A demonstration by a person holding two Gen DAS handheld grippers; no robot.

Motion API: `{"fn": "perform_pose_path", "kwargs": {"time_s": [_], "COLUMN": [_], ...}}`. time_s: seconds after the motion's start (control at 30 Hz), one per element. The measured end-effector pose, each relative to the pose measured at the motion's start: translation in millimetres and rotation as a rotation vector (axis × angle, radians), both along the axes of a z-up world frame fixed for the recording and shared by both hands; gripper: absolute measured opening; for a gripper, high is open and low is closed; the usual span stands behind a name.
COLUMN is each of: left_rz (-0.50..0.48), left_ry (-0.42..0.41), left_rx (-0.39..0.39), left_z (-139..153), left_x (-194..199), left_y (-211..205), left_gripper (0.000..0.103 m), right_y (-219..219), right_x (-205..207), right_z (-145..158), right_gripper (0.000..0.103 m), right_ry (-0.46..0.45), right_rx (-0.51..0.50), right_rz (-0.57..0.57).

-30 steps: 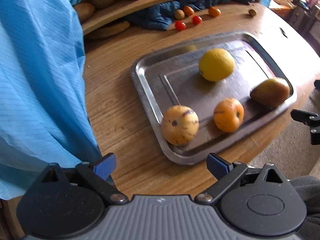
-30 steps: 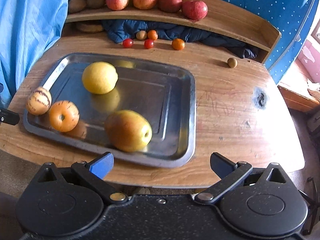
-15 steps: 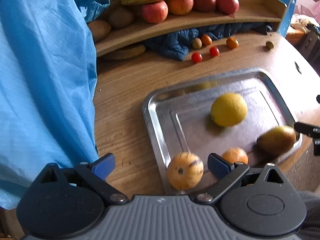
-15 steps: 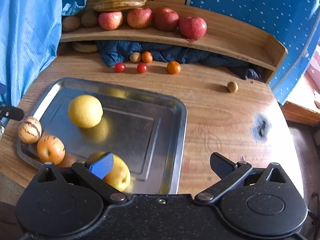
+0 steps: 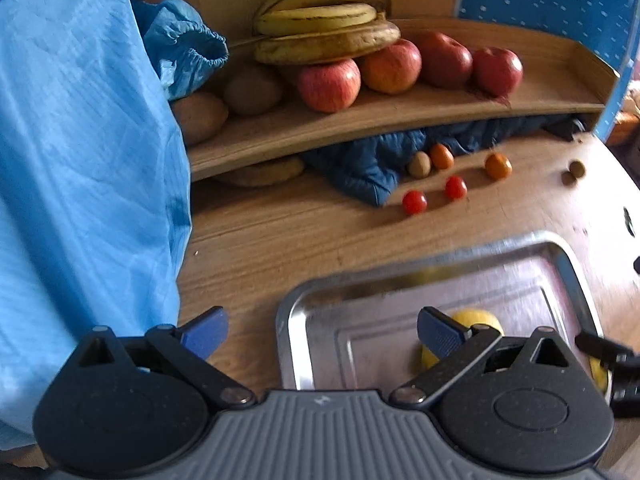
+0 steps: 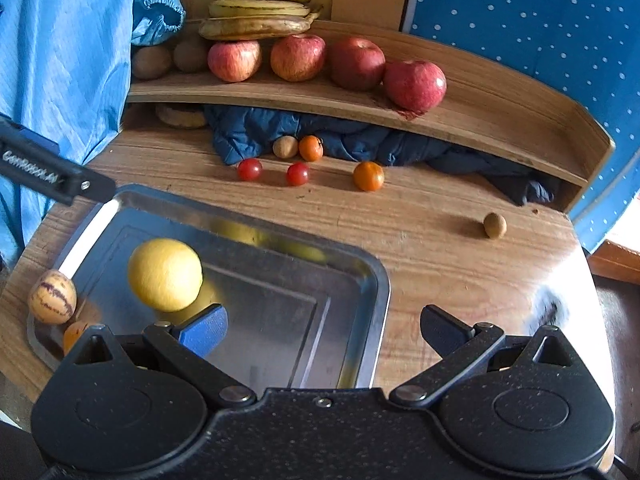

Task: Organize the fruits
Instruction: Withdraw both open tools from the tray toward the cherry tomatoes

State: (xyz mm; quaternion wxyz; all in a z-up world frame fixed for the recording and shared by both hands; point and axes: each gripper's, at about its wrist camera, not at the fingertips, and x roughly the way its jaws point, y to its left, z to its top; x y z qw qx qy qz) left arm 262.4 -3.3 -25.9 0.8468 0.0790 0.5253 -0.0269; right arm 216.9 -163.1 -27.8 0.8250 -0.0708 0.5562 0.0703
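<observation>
A metal tray (image 6: 372, 280) lies on the wooden table and holds a yellow lemon (image 6: 165, 274), a striped pale fruit (image 6: 52, 297) and an orange fruit (image 6: 74, 334) partly hidden behind my right gripper. The tray (image 5: 292, 312) and lemon (image 5: 478, 316) also show in the left wrist view. My left gripper (image 5: 322, 332) is open and empty above the tray's left end. My right gripper (image 6: 324, 330) is open and empty over the tray's right end. Cherry tomatoes (image 6: 250, 169) and small orange fruits (image 6: 368, 176) lie on the table behind the tray.
A wooden shelf (image 6: 500, 120) at the back carries several apples (image 6: 415, 85), bananas (image 6: 260, 10) and brown kiwis (image 6: 152, 62). A dark blue cloth (image 6: 256, 132) lies under it. Light blue fabric (image 5: 80, 160) hangs at the left. A small brown nut (image 6: 495, 225) lies at the right.
Both grippers have pulled back and tilted up from the tray, so the shelf with apples and bananas now fills the upper view. The pear has dropped out of sight.
</observation>
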Motion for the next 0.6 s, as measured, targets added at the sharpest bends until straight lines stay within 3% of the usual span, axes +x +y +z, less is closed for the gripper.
{"fn": "perform_pose_path", "kwargs": {"time_s": [0.37,0.6], "left_rz": [0.106,0.118], "left_ry": [0.027,0.048], "left_rx": [-0.078,-0.051], "left_z": [-22,-38], "left_x": [53,79], "left_y": [-11,-23], "left_gripper": [0.102,0.102], "right_y": [-2,-7], "right_x": [49,78], "right_z": [-24,-47], "right_gripper": [0.102,0.102], "right_ry": [-0.001,0.025], "right_rx": [0.028,0.026], "right_rz": [0.060,0.085]}}
